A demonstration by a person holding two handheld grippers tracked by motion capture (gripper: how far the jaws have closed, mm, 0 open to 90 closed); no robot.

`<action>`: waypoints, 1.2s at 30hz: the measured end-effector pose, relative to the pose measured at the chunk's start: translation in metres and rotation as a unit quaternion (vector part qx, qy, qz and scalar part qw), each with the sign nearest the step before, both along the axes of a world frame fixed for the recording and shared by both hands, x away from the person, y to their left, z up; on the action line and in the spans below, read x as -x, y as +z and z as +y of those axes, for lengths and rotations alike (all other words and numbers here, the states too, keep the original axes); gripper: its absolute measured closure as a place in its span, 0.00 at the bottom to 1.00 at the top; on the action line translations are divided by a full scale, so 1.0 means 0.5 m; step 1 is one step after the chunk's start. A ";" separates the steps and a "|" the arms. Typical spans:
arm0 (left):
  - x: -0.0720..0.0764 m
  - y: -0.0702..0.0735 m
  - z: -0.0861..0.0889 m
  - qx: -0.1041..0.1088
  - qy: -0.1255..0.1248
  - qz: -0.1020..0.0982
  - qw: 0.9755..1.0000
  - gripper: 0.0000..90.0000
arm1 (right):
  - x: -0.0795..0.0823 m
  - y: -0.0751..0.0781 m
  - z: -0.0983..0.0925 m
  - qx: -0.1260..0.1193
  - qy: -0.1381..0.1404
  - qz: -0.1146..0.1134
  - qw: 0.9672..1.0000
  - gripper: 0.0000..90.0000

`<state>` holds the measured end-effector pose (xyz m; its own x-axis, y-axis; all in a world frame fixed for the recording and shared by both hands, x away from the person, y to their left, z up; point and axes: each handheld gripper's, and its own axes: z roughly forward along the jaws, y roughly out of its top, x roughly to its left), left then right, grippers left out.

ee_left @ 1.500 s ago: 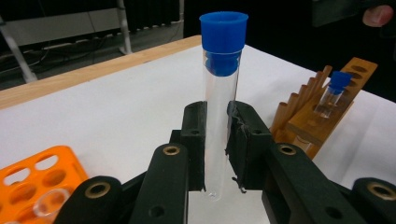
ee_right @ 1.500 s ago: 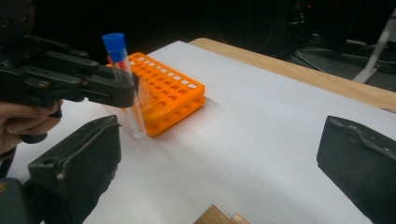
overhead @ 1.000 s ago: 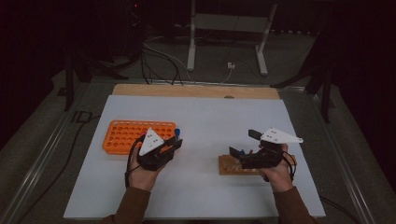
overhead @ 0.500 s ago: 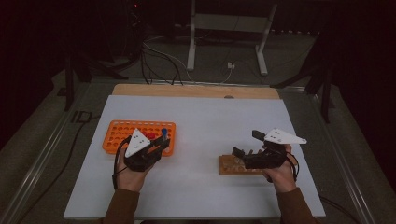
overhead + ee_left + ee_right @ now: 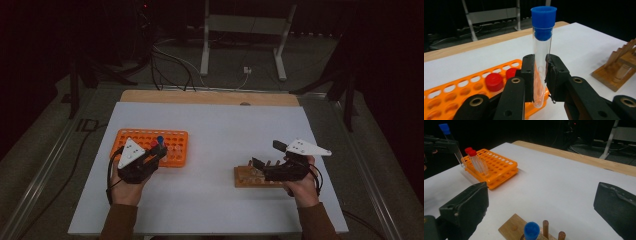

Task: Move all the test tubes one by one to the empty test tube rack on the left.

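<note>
High view: left gripper [image 5: 159,149] over the near right corner of the orange rack [image 5: 150,146], clamped on a blue-capped tube [image 5: 160,141] held upright. Right gripper [image 5: 266,155] at the right, above the wooden stand [image 5: 249,177], jaws spread apart with nothing between them. White table [image 5: 215,130] underneath, both hands entering from the near edge.

Left gripper view: clear tube [image 5: 541,50] pinched between the two black pads at its lower half, blue cap well above the jaws, rounded bottom hanging just below them, over the rack's near edge. Two red-capped tubes [image 5: 494,81] seated in the rack [image 5: 454,95] on the left, too small to make out from above. Wooden stand [image 5: 621,70] at the far right.

Right gripper view: jaws wide open, left and right of frame, empty. Between them, near, another blue-capped tube [image 5: 532,231] sitting in the wooden stand [image 5: 511,228] beside short pegs. Far left, the rack [image 5: 496,168] with its red-capped tubes [image 5: 474,157] and the held tube [image 5: 451,142] tilted in the other gripper.

No readable writing or labels anywhere.
</note>
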<state>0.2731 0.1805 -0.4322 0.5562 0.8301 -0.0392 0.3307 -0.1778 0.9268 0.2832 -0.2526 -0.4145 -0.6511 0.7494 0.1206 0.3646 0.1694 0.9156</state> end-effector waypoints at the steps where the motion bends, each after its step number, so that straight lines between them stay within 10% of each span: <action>1: 0.000 -0.001 0.004 -0.002 0.004 0.000 1.000 0.86 | 0.000 0.000 0.000 -0.001 0.000 0.000 1.000 0.00; 36: -0.047 -0.056 0.065 -0.014 0.083 0.003 0.996 0.86 | 0.002 -0.007 -0.005 -0.008 -0.002 0.004 1.000 0.00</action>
<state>0.2964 0.2131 -0.4601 0.4116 0.9112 -0.0176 0.3622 -0.1459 0.9206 0.2823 -0.2552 -0.4180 -0.6464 0.7504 0.1378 0.3728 0.1530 0.9152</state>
